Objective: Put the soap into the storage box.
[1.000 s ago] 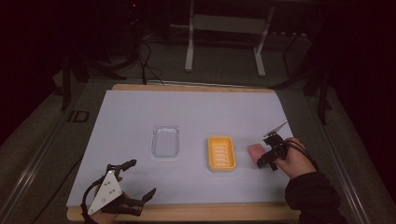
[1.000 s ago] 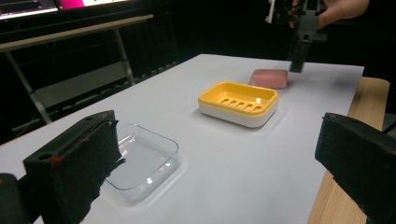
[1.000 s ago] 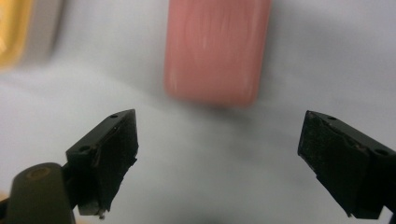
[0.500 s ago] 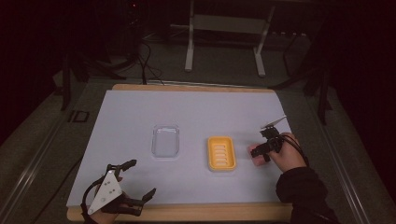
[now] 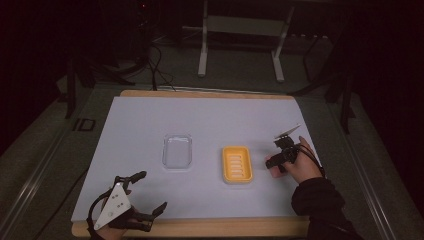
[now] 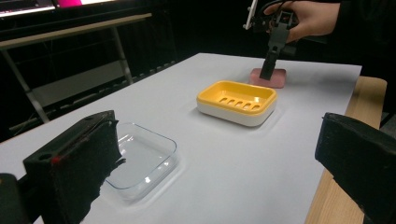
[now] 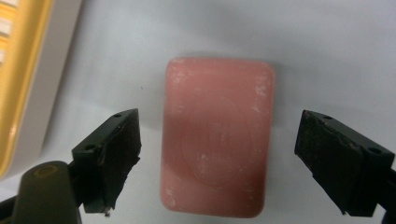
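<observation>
**Right gripper positioned over the soap bar**

We found the right gripper [image 5: 272, 162] pointing down over the pink rectangular soap bar [image 7: 217, 135], which lay flat on the white table sheet [image 5: 150, 120], just beside the yellow plastic soap dish with a slotted tray [image 5: 237, 164] on the side facing the right edge. In the right gripper view, the two black jaws stood either side of the bar, each with a gap to its long edge; neither pad pressed on it. The jaws had just been closing, with the bar between them.

We observed the left gripper [image 5: 145, 195] resting near the front wooden edge of the table [image 5: 200, 227], its jaws wide apart and holding nothing. The clear plastic rectangular dish [image 5: 177, 150] sat left of the soap dish, apart from it.
</observation>
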Available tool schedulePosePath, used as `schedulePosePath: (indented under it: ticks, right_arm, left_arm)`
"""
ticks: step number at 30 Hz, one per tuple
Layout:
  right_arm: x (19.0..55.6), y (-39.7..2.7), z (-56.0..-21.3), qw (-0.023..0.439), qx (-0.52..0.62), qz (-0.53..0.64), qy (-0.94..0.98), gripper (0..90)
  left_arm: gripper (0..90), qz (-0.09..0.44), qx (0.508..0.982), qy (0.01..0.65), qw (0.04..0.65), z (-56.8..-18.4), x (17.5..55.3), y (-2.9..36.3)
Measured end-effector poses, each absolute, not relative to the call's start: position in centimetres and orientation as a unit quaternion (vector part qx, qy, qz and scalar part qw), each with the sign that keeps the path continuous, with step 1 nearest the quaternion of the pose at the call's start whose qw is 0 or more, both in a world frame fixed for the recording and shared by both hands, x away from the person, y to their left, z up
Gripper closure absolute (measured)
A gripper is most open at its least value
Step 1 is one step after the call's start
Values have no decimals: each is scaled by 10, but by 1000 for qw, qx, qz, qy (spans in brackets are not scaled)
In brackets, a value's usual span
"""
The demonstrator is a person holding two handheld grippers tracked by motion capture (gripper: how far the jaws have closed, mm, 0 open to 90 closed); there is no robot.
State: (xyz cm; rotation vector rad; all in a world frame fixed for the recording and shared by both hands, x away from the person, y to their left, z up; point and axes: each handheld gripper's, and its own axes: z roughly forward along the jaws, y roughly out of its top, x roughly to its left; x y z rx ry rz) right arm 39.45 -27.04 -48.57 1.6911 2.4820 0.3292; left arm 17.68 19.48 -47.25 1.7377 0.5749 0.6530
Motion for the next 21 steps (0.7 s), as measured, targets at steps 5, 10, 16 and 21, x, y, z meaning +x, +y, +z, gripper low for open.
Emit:
schedulePosePath:
  ticks: [5, 10, 16, 21]
  right_arm:
    - [396, -269, -490, 65, 558, 107, 820, 154]
    - [396, -268, -496, 65, 556, 93, 823, 224]
    - [393, -262, -500, 60, 555, 73, 826, 353]
    - [392, -259, -498, 63, 580, 55, 811, 376]
  left_arm:
    - [6, 277, 738, 244, 565, -473, 177, 195]
    - [6, 277, 739, 243, 564, -473, 177, 194]
    - [6, 276, 743, 242, 560, -473, 177, 194]
    - [6, 276, 743, 243, 560, -473, 177, 194]
